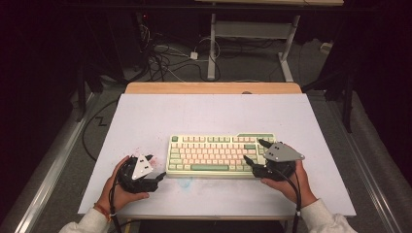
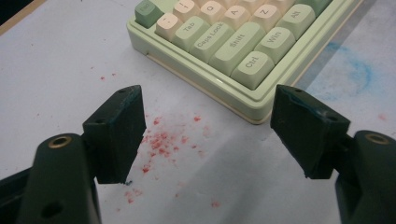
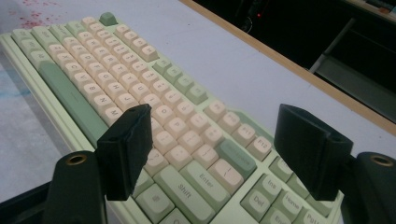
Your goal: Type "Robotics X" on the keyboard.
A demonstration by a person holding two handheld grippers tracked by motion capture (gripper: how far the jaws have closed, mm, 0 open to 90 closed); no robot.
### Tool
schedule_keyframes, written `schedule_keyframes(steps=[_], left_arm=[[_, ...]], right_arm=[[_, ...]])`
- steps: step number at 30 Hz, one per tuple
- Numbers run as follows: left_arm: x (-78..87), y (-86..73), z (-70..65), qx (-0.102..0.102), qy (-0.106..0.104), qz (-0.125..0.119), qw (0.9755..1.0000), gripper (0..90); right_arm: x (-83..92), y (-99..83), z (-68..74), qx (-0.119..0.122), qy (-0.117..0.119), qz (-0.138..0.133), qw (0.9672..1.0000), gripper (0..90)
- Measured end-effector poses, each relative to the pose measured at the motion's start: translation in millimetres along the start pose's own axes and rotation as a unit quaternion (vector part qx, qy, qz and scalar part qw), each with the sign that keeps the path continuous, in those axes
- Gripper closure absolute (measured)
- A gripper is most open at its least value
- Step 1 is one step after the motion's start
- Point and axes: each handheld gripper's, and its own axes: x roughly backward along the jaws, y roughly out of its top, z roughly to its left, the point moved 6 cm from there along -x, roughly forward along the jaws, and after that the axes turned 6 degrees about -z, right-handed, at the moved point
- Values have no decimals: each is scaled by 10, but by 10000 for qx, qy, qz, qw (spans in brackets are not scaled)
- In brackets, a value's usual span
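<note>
Both grippers, left and right, I'm holding wide open, empty, flanking the keyboard lying lengthwise left-to-right

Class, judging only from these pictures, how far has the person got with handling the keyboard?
Done: both grippers are in place at the keyboard ends. In hand: the left gripper is open beside the Ctrl corner, not touching; the right gripper is open over the Enter end, gripping nothing. Left: closing on it and moving it; it lies flat on the table.
</note>
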Motion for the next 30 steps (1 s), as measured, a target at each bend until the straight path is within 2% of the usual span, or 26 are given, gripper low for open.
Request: schedule_keyframes(steps=[7,10,16,20,23,28,30], left_arm=[[32,58,-5,7,-116,-160,9998,372],[30,79,-4,90,-196,-159,9996,420],[31,121,7,96,-273,-206,9994,468],[15,146,-20,138,-406,-162,9989,522],[4,178,-27,214,-548,-160,9981,600],[-24,249,-40,245,-691,-75,9973,765],[-40,278,-57,231,-744,-53,9969,800]], right_arm=[[101,-144,34,-143,35,81,9999,237],[134,-206,44,-122,-35,133,9998,220],[194,-315,76,-137,-34,211,9997,204],[230,-370,81,-179,-86,247,9995,192],[264,-404,92,-207,-70,253,9994,191],[308,-449,96,-229,-103,284,9993,189],[313,-461,92,-228,-104,300,9992,190]])
